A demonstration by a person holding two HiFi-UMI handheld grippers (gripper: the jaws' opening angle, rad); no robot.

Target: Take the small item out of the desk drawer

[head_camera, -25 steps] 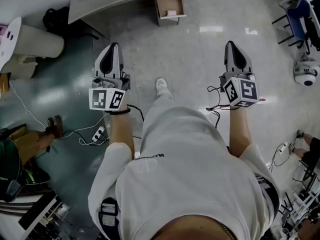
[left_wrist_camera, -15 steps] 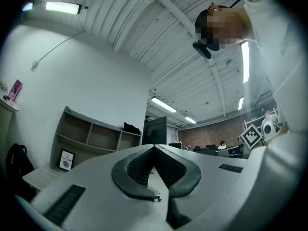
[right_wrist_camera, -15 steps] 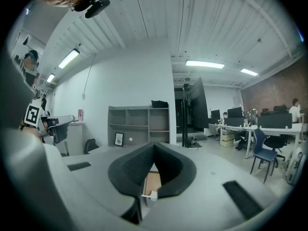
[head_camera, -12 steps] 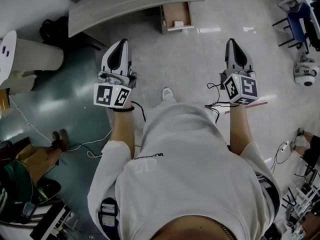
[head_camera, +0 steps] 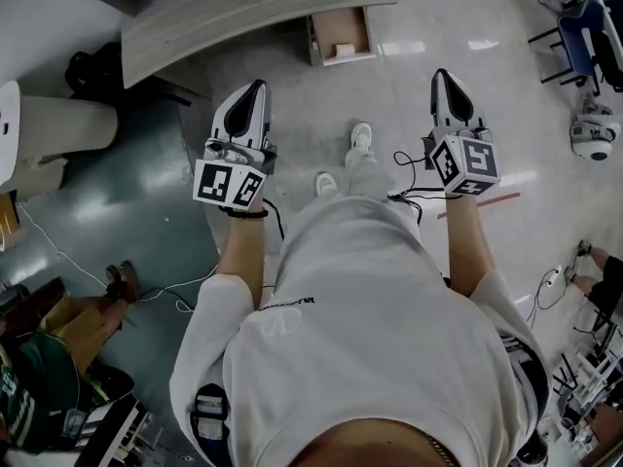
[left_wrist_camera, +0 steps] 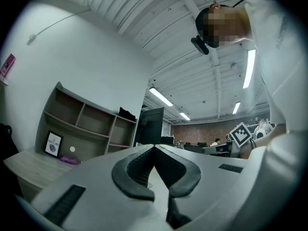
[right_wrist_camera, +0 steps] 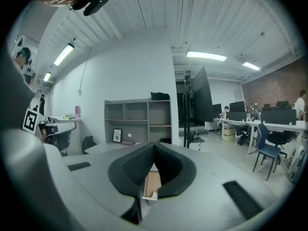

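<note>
A pale wooden desk stands at the top of the head view, with its wooden drawer pulled out toward me. A small pale item lies at the drawer's near end. My left gripper is held in the air short of the desk, shut and empty. My right gripper hangs to the right of the drawer, also shut with nothing in it. In the right gripper view the drawer shows through the gap below the closed jaws. The left gripper view shows its jaws meeting at the tip.
I stand on a pale floor, one shoe stepped forward. A white cylinder-shaped object and a black bag sit left of the desk. Cables trail on the green floor. A blue chair stands far right; shelves line the wall.
I have walked toward the desk: the desk and drawer sit nearer and lower in the head view. Both grippers stayed shut, and the left one drifted right.
</note>
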